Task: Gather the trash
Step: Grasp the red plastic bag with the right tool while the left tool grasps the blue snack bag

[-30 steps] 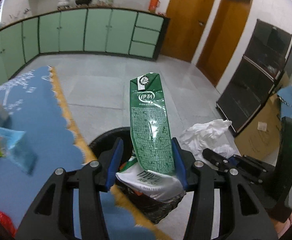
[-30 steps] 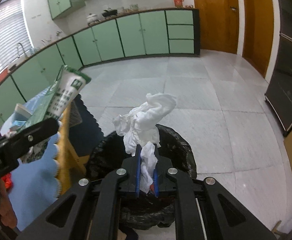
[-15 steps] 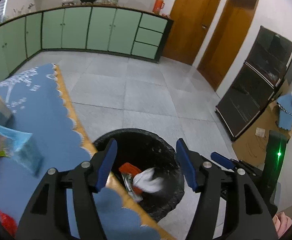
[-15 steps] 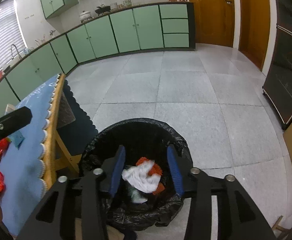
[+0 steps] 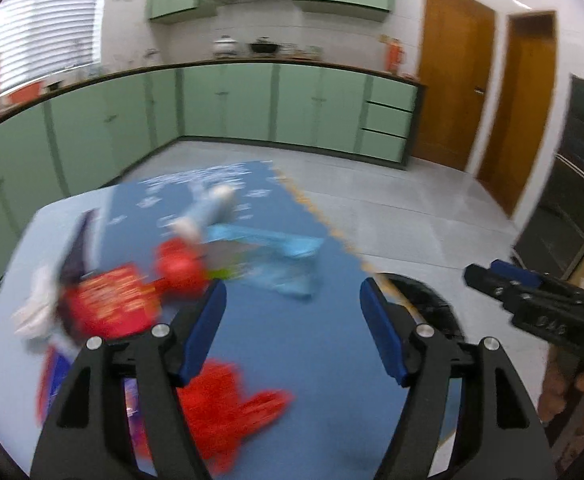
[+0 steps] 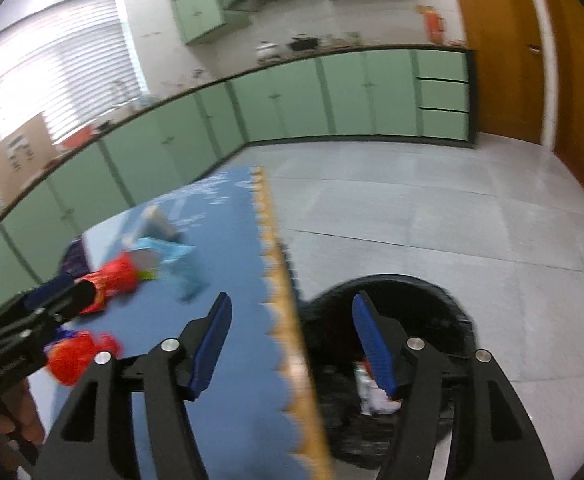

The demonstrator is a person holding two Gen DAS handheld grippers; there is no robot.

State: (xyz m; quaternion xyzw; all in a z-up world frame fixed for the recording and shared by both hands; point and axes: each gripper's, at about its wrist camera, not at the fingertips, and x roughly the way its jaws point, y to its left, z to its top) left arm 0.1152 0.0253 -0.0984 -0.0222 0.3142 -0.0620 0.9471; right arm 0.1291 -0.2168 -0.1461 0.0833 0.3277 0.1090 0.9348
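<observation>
1. The left gripper [image 5: 293,334] has a black plastic frame with triangular cut-outs in each arm.
2. Its fingers [image 5: 206,330] carry blue ribbed pads on their inner faces.
3. Round silver screws sit at the joints of both frames.
4. The right gripper [image 6: 290,346] has the same build: black arms, blue pads [image 6: 372,346], silver screw heads.
5. A bare-skinned hand [image 5: 568,394] grips the right gripper's handle; a dark green sleeve shows above it.
6. Faint pale lettering marks the black body, unreadable.

Blurred red wrappers [image 5: 112,312] on blue tablecloth [image 5: 292,344]
</observation>
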